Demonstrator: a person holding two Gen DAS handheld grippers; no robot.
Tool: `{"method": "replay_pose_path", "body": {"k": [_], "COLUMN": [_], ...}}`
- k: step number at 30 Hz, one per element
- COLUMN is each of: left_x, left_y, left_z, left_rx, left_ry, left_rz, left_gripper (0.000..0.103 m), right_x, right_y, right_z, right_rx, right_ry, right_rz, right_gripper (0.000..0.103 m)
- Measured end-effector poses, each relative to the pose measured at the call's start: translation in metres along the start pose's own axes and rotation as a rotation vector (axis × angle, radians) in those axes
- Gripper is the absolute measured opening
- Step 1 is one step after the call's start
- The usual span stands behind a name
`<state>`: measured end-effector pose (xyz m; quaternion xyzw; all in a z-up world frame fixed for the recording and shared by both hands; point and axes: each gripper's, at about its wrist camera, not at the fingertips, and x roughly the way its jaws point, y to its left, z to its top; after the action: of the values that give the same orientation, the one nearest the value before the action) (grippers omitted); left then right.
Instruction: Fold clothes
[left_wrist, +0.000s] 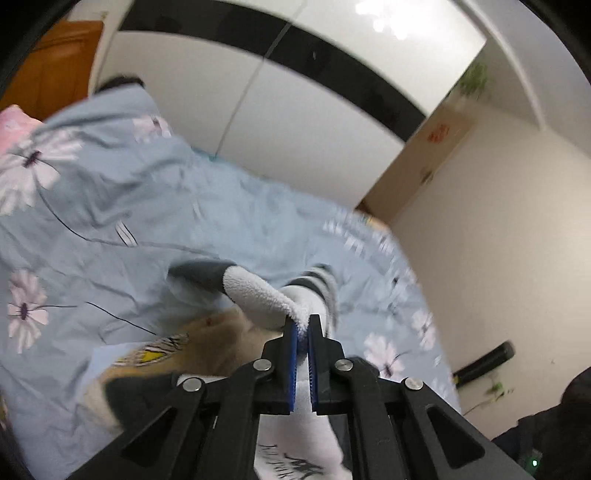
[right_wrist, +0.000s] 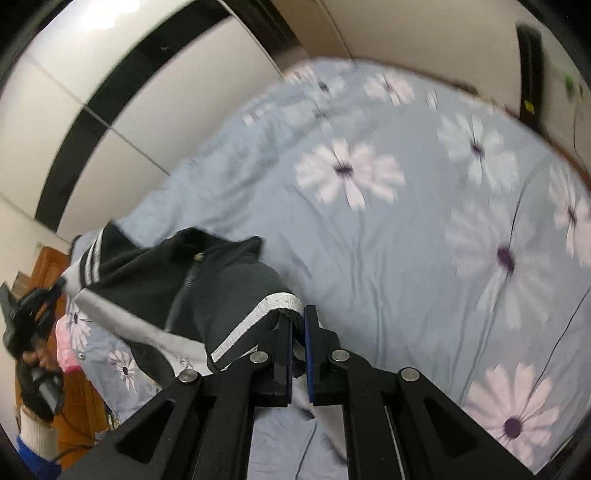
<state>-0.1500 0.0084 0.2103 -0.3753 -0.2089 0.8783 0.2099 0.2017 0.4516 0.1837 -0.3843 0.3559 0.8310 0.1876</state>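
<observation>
A dark jacket (right_wrist: 155, 280) with white trim is held above the flowered bed (right_wrist: 388, 258), pinched by the left gripper (left_wrist: 303, 332) and right gripper (right_wrist: 297, 325); both edges should be kept level and taut.
</observation>
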Motion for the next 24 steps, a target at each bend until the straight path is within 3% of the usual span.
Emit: {"method": "replay_pose_path", "body": {"k": [9, 13, 17, 21, 24], "left_x": [-0.150, -0.230, -0.292, -0.326, -0.324], "left_y": [0.005, -0.022, -0.028, -0.020, -0.015], "left_z": [-0.040, -0.069, -0.111, -0.146, -0.154], "left_rx": [-0.059, -0.054, -0.109, -0.137, -0.121], "left_ry": [-0.125, -0.190, -0.224, -0.212, -0.192], "left_rz": [0.027, 0.064, 0.095, 0.152, 0.195], "left_gripper": [0.005, 0.005, 0.005, 0.005, 0.005], "right_x": [-0.114, -0.154, -0.190, -0.214, -0.204], "right_y": [0.031, 0.026, 0.008, -0.008, 0.000], "right_z": [0.015, 0.015, 0.005, 0.001, 0.005], "right_rx": [-0.101, -0.162, -0.199, -0.207, -0.235], "right_ry": [-0.181, -0.207, -0.208, -0.184, -0.158], "right_rz": [0.124, 0.198, 0.257, 0.313, 0.313], "right_gripper": [0.005, 0.005, 0.005, 0.005, 0.005]}}
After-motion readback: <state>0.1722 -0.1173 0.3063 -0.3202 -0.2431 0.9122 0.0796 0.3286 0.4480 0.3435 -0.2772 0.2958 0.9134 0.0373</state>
